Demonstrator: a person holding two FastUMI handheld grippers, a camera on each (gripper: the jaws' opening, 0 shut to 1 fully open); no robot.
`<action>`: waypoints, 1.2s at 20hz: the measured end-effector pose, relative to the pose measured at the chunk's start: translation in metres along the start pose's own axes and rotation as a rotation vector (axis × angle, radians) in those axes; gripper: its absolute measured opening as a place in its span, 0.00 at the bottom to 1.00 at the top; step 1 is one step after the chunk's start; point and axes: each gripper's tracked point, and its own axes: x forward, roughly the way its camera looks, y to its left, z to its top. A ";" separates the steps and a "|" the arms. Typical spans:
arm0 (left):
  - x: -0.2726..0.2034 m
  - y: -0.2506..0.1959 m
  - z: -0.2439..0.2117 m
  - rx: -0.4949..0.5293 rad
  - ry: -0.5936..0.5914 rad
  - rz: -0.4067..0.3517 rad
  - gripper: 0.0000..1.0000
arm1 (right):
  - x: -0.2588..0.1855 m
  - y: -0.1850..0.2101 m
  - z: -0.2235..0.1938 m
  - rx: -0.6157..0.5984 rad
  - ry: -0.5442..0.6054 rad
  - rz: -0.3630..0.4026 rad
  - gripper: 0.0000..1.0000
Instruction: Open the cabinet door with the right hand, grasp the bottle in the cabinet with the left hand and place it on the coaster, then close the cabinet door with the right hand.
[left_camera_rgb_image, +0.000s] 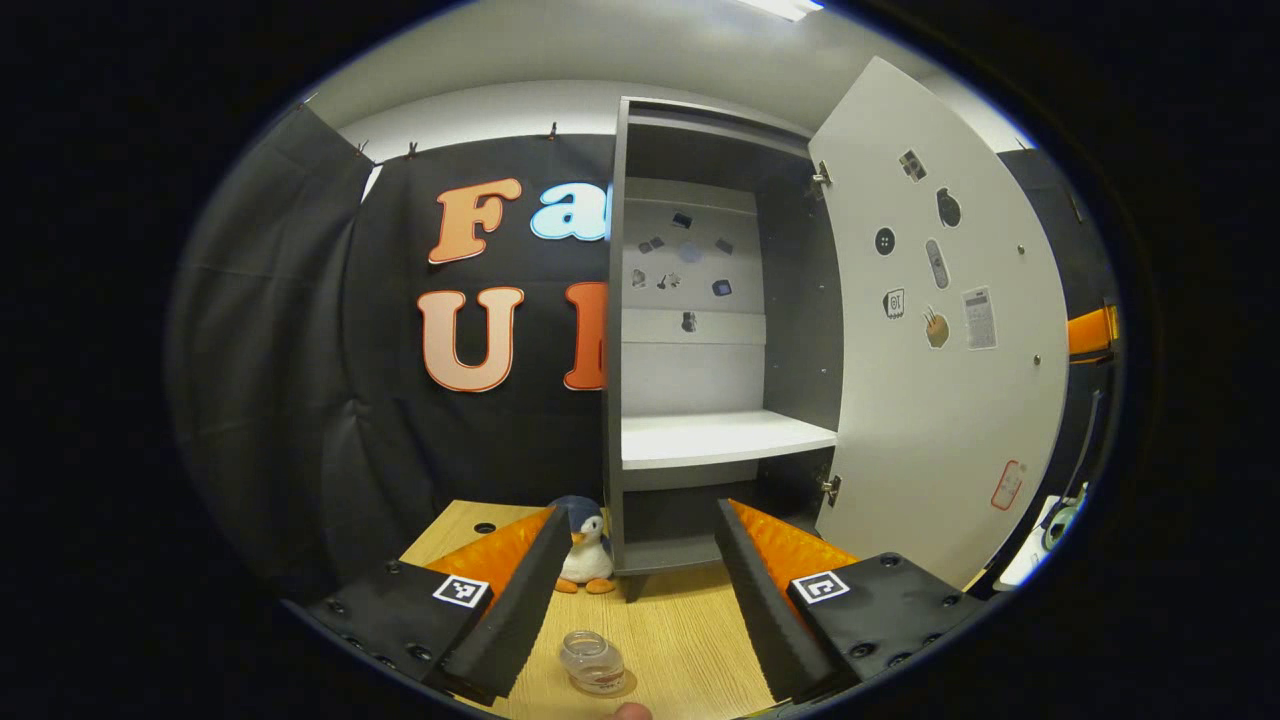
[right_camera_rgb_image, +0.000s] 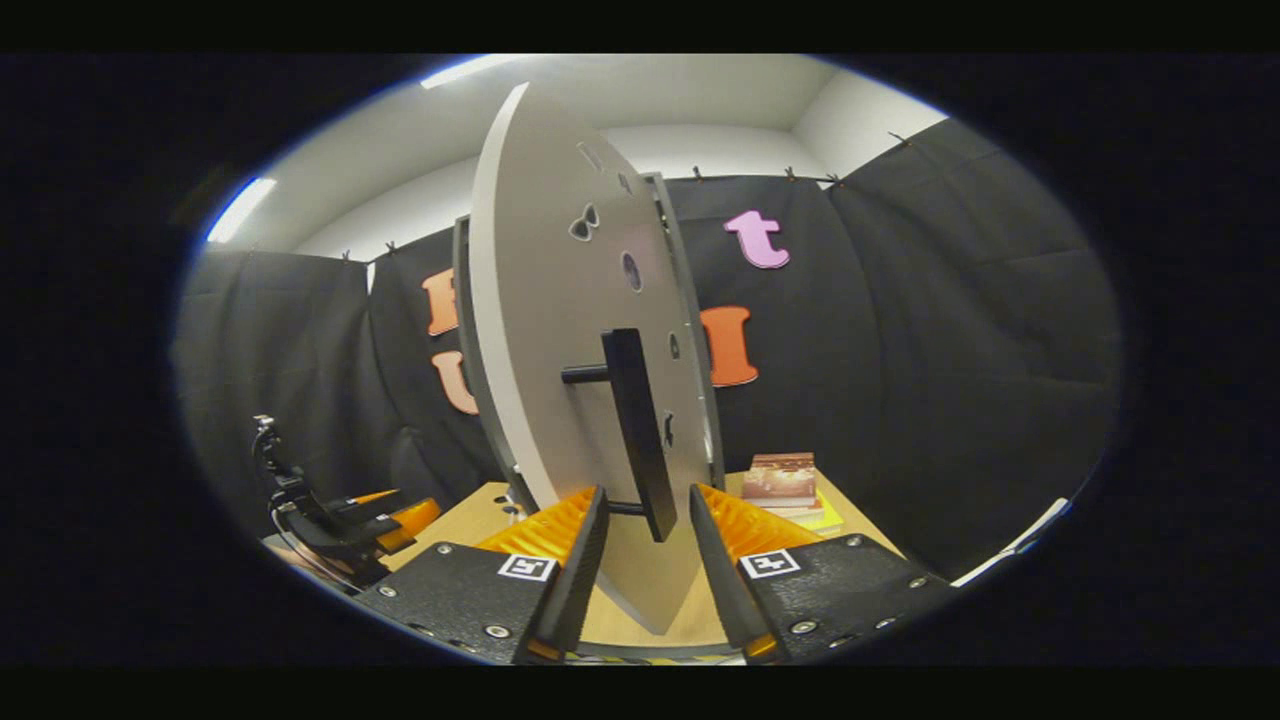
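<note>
The grey cabinet (left_camera_rgb_image: 700, 440) stands open, its white shelf bare, and its white door (left_camera_rgb_image: 940, 330) is swung out to the right. A small clear bottle (left_camera_rgb_image: 592, 660) stands upright on the wooden table (left_camera_rgb_image: 690, 640), low between the fingers of my left gripper (left_camera_rgb_image: 640, 512), which is open and not touching it. I cannot make out a coaster under the bottle. In the right gripper view the door (right_camera_rgb_image: 560, 330) shows nearly edge-on. My right gripper (right_camera_rgb_image: 648, 495) is open, with the lower end of the black door handle (right_camera_rgb_image: 635, 430) between its fingers.
A plush penguin (left_camera_rgb_image: 585, 550) sits on the table by the cabinet's left foot. A stack of books (right_camera_rgb_image: 785, 480) lies on the table right of the door. The left gripper (right_camera_rgb_image: 340, 515) and its cables show at the far left of the right gripper view.
</note>
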 end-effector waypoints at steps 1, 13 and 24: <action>-0.002 0.002 -0.001 -0.005 0.002 0.002 0.94 | 0.006 0.011 -0.002 0.005 0.002 0.024 0.53; 0.000 0.062 -0.005 -0.031 0.020 0.096 0.95 | 0.086 0.094 -0.011 0.020 -0.007 0.168 0.60; 0.034 0.124 -0.004 -0.089 0.011 0.170 0.94 | 0.116 0.117 -0.011 -0.034 -0.041 0.188 0.73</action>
